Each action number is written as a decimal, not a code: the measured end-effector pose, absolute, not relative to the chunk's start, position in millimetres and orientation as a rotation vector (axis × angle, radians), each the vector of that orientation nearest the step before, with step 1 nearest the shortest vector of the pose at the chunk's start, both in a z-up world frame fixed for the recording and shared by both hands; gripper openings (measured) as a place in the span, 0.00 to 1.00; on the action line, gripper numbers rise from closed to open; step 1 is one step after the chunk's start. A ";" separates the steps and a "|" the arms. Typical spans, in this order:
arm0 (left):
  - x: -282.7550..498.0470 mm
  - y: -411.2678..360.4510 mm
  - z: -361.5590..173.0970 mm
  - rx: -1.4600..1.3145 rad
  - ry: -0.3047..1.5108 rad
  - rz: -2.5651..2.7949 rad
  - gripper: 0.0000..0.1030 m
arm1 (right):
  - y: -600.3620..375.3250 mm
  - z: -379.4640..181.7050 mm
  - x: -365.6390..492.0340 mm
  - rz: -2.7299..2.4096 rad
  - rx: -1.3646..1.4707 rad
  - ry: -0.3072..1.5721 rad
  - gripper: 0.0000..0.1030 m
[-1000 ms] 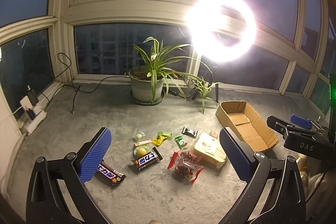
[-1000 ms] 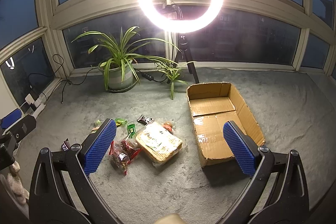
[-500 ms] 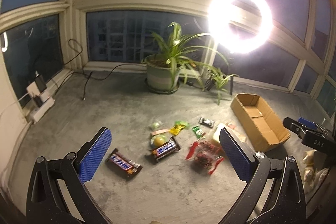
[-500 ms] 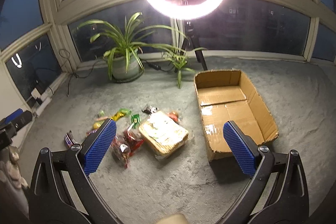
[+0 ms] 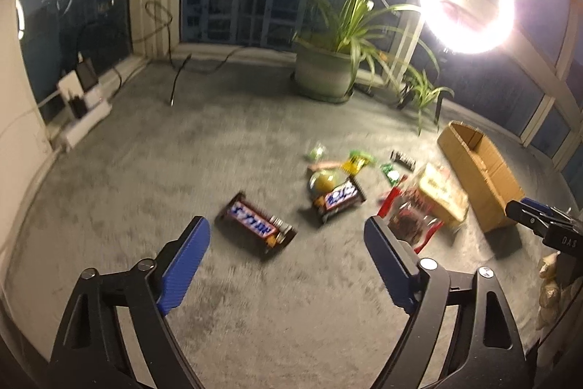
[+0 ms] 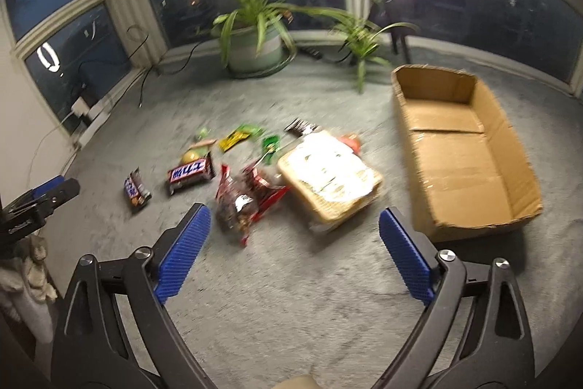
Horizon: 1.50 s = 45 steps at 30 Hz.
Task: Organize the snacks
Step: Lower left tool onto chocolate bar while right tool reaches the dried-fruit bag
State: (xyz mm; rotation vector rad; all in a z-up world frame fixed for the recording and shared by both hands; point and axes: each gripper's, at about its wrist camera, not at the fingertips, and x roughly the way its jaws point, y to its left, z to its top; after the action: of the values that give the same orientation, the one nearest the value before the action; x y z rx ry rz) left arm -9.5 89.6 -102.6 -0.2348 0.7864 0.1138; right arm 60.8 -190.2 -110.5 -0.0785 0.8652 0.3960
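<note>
Left wrist view: left gripper (image 5: 288, 261), jaws just narrowing and empty, approaches a chocolate bar (image 5: 257, 225). Right gripper (image 6: 295, 250), likewise narrowing, holds nothing. Next: grasp, carry to cardboard box (image 6: 462, 148).

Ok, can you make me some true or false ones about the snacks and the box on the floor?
1. The cardboard box already has snacks in it. False: it is empty.
2. Two dark candy bars lie on the carpet. True: one candy bar and a second candy bar.
3. The left gripper is holding a candy bar. False: its jaws are open with nothing between them.
4. A potted plant stands by the window. True.
5. The big flat packet lies between the red bag and the box. True.
</note>
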 end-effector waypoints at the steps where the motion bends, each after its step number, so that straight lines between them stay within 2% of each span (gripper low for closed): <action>1: -8.5 91.6 -106.8 -0.239 0.801 0.112 0.79 | -186.7 -114.9 63.5 0.410 -0.075 0.879 0.87; 6: -3.6 100.2 -123.1 -0.278 0.846 0.098 0.78 | -171.3 -141.4 81.1 0.492 -0.040 0.957 0.78; 10: 2.9 106.1 -134.5 -0.307 0.873 0.093 0.78 | -161.3 -160.2 94.1 0.527 -0.012 1.025 0.65; 14: 9.2 110.4 -141.9 -0.324 0.884 0.091 0.78 | -153.3 -176.3 105.6 0.547 0.016 1.070 0.62; 19: 18.7 115.2 -151.9 -0.346 0.904 0.085 0.78 | -144.8 -186.5 112.7 0.577 0.034 1.105 0.50; 23: 29.0 121.2 -162.7 -0.375 0.932 0.082 0.78 | -137.3 -192.9 118.9 0.577 0.029 1.121 0.49; 26: 36.5 124.6 -171.3 -0.394 0.951 0.083 0.78 | -132.5 -195.5 121.8 0.599 0.048 1.138 0.44; 45: 70.2 135.2 -195.6 -0.427 1.012 0.114 0.77 | -101.6 -207.8 124.5 0.602 -0.034 1.144 0.43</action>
State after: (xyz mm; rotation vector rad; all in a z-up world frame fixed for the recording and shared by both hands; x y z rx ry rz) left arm 70.2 135.2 -195.6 -0.4267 1.0122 0.1141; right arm 124.5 -101.6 -207.8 -0.0345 1.1444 0.6024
